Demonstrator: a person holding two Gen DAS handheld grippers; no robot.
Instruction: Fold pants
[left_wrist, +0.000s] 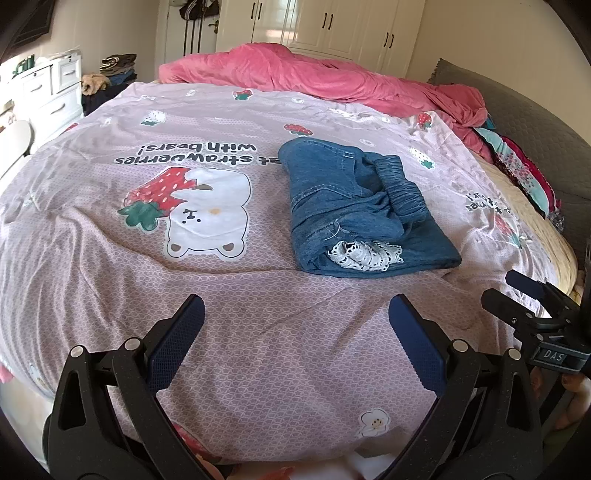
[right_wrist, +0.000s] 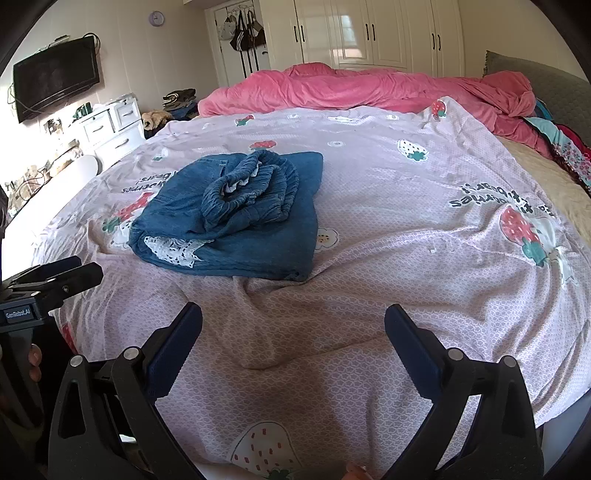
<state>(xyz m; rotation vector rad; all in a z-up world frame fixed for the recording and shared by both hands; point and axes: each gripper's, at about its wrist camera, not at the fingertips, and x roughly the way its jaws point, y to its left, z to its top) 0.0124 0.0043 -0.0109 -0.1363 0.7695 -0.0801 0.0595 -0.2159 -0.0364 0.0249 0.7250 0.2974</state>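
Jaws gape empty — folded pants (left_wrist: 354, 206) lie beyond.

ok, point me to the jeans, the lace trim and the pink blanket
jeans (left_wrist: 321, 192): left wrist view, on the folded denim's upper layer.
lace trim (left_wrist: 365, 253): left wrist view, white edge at the near fold.
pink blanket (right_wrist: 351, 88): right wrist view, middle of the heap.

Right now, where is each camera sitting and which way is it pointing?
Left wrist: sits on the left gripper, low at the near edge of the bed, facing the folded denim pants slightly to its right; its open fingers frame the view, and the right gripper shows at the right edge.
Right wrist: sits on the right gripper, facing across the bed with the pants to its left; the left gripper shows at the left edge.
Shared: pants, strawberry bedsheet, pink blanket, white wardrobe.
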